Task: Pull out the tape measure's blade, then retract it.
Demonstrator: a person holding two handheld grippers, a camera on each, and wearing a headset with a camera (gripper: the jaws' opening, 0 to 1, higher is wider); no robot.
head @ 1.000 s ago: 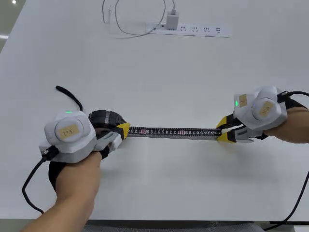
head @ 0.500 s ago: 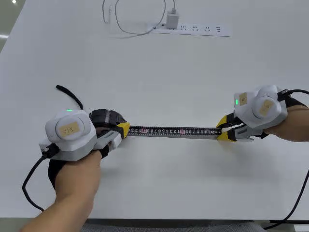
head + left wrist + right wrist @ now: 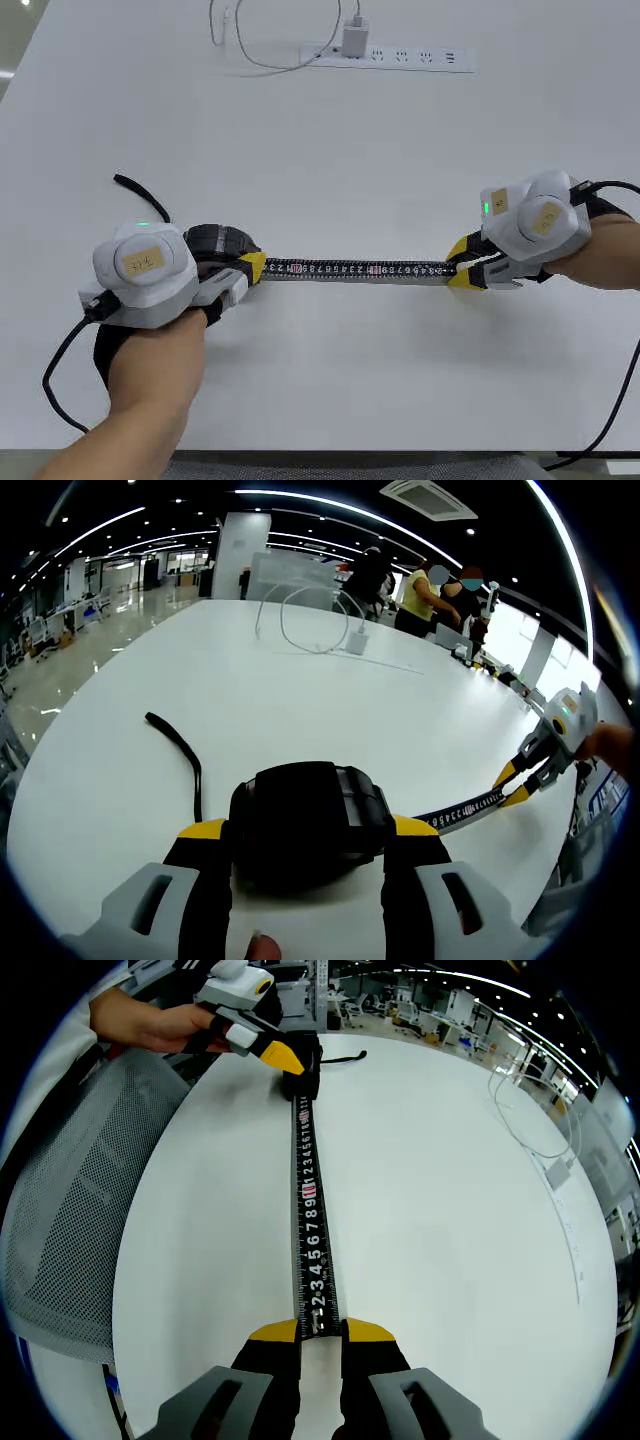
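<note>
The blade (image 3: 360, 270) is lying flat on the white table (image 3: 350, 160), running straight from left to right — one end entering the black tape measure case (image 3: 220, 245), which the left gripper (image 3: 310, 832) is clamping between its jaws, the tip being pinched by the right gripper (image 3: 320, 1332). One black strap (image 3: 140, 195) is trailing behind the case; one power strip (image 3: 395, 58), holding one charger (image 3: 356, 42), is sitting well apart

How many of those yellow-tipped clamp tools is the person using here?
2. The left gripper clamps the black tape measure case; the right gripper pinches the end of the blade, which is stretched across the white table.
</note>
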